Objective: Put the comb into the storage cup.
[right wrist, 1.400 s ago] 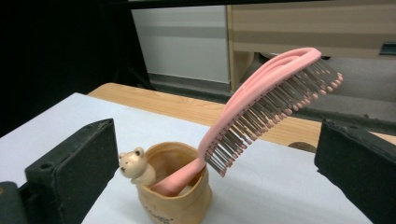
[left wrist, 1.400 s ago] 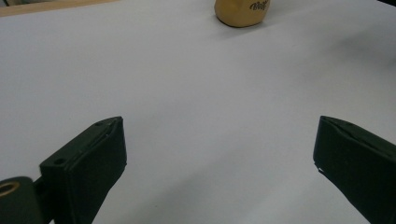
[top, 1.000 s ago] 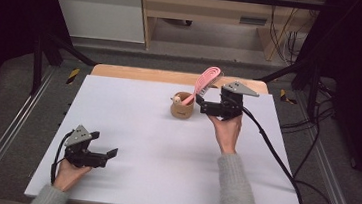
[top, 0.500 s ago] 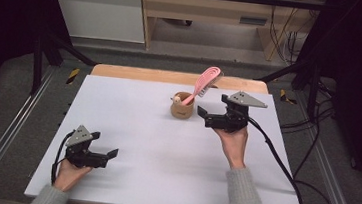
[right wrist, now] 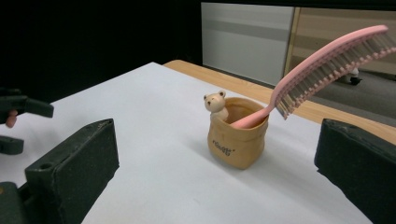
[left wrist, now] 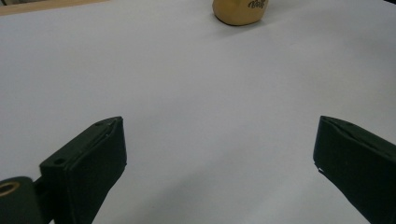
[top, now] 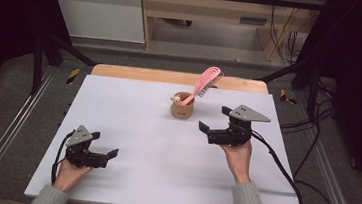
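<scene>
My right gripper (top: 215,128) is spread wide, holding and touching nothing, raised a little off the bench (top: 133,112). The tan bear-faced pot (top: 182,105) stands just ahead of it toward the far edge, near but apart, with the pink comb (top: 205,82) leaning out of it, handle down inside. My left gripper (top: 105,147) is also wide and empty, well apart at the near left corner. Between the two grippers the white bench lies bare.
</scene>
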